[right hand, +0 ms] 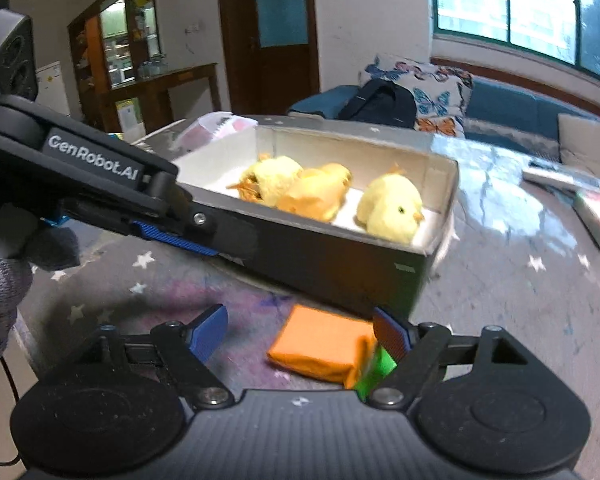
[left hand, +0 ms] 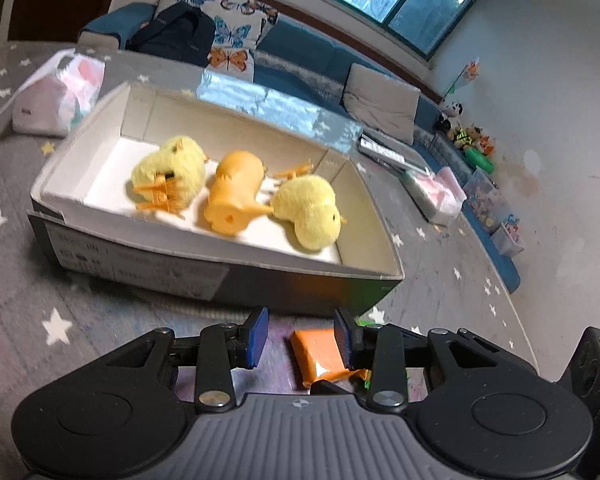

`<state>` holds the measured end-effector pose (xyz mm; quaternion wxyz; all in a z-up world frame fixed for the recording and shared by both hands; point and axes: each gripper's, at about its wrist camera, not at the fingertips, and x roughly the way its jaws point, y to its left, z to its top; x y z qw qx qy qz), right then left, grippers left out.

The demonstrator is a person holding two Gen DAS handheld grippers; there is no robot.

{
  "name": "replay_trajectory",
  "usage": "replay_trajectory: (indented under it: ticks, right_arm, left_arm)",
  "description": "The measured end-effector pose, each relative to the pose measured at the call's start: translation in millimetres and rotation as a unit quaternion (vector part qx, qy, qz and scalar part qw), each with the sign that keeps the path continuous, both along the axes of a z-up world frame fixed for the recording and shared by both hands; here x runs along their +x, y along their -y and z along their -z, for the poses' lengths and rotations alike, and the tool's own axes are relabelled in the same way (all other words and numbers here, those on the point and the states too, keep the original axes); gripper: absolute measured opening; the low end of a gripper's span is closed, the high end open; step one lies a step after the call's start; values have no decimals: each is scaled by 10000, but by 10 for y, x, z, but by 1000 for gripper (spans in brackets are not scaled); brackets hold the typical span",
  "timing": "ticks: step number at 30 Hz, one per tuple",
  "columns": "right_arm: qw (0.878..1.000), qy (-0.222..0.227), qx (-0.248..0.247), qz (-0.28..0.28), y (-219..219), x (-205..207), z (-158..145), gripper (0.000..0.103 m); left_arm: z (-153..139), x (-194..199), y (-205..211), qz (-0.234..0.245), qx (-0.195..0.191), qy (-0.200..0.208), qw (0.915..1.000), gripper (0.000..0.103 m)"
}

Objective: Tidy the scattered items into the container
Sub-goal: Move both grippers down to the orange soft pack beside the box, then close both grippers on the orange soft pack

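On the star-patterned mat (left hand: pixel 28 280) our box (left hand: pixel 236 276) already holds three plush chicks (left hand: pixel 308 208), so we judge it nearly filled. An orange packet (right hand: pixel 320 344) lies just outside its near wall, with a green thing (right hand: pixel 376 372) beside. Our left gripper (left hand: pixel 300 340) and right gripper (right hand: pixel 300 336) both stand wide open, holding nothing. The box wall is close behind the packet.

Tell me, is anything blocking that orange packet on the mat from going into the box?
Only the box's near wall stands between the orange packet and the inside, so the packet must be lifted over it. The right gripper is open around the packet, with nothing between them.
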<state>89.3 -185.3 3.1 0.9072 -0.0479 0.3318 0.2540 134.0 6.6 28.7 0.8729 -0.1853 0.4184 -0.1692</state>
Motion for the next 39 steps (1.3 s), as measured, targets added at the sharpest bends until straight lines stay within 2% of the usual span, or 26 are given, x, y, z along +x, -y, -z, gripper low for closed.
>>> replay_trajectory:
  ticks: [3, 9, 16, 27, 30, 39]
  right_arm:
    - [9999, -112, 25, 57, 51, -13, 81, 83]
    - [10000, -37, 3, 67, 44, -38, 77, 83]
    - [10000, -55, 58, -1, 3, -69, 80, 83]
    - [9995, -135, -238, 149, 78, -59, 156, 85]
    - [9995, -241, -107, 165, 126, -48, 161, 85]
    - [9995, -230, -103, 178, 15, -43, 207, 79]
  left_arm:
    - [75, 18, 21, 12, -16, -100, 9999, 38]
    - [177, 34, 87, 45, -58, -245, 9997, 38]
    - [226, 45, 127, 56, -63, -310, 9995, 38]
    - [240, 53, 149, 86, -119, -353, 9993, 38]
    - [241, 67, 179, 104, -128, -360, 9992, 38]
    - [248, 106, 269, 200, -221, -381, 9988, 38]
